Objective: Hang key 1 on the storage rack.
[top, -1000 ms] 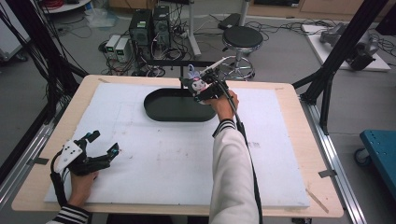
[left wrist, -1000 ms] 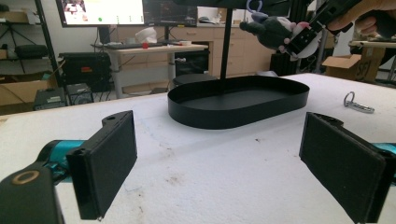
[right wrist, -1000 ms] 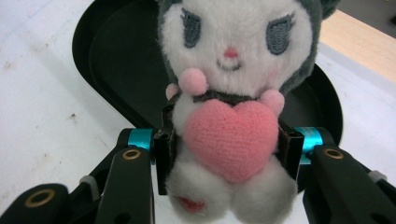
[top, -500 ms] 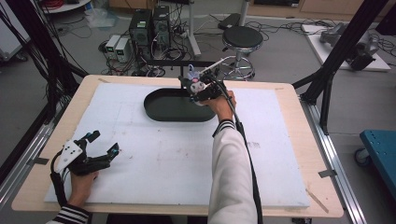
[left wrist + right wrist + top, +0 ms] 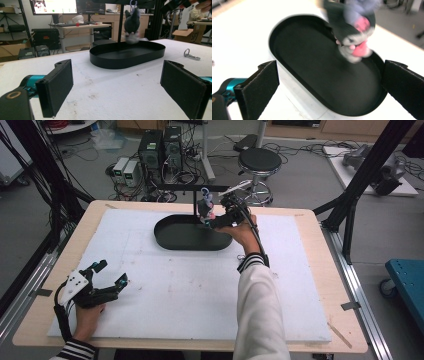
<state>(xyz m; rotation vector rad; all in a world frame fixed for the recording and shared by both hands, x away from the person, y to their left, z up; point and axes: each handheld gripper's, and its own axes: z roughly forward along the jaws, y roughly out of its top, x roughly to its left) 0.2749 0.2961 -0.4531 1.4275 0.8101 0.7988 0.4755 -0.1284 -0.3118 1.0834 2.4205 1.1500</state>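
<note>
The plush (image 5: 352, 30) hangs, seemingly from the rack (image 5: 194, 187), over the tray (image 5: 170, 236), the right gripper (image 5: 216, 222) wide beside it, the left gripper (image 5: 107, 280) wide, resting near the table's (image 5: 310, 227) edge.

A small dark grey plush toy (image 5: 352, 27) with a pale muzzle and pink patches hangs blurred above the far end of a black oval tray (image 5: 294, 82). The shallow, straight-walled tray (image 5: 172, 240) lies flat on the white mat, nothing else inside
</note>
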